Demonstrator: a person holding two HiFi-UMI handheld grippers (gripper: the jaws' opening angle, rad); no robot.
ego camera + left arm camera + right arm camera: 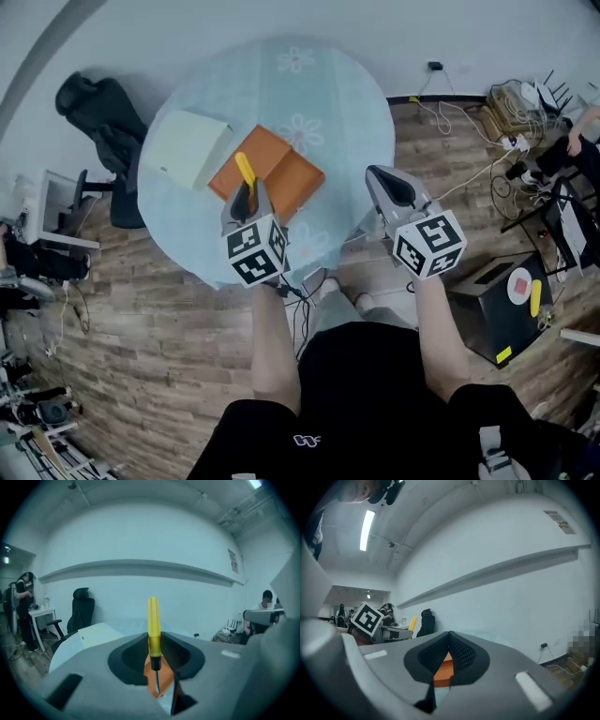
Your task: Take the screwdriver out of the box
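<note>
The yellow-handled screwdriver [244, 170] is clamped in my left gripper [247, 194], lifted above the open orange box [291, 178] on the round table [347, 103]. In the left gripper view the screwdriver [153, 623] stands upright between the pads of that gripper [154, 644], handle up and shaft pointing down toward the orange box [151, 677] seen through the gap. My right gripper [382, 178] hovers off the table's right edge, shut with nothing in it. In the right gripper view its tips [449, 637] meet, with the orange box [443, 670] beyond.
A pale, cream-white box [186, 147] lies left of the orange one. A black office chair [98, 117] stands beyond the table's left side. On the floor at right are a black case [502, 305] and tangled cables [511, 108]. A person [22, 606] stands at a desk far left.
</note>
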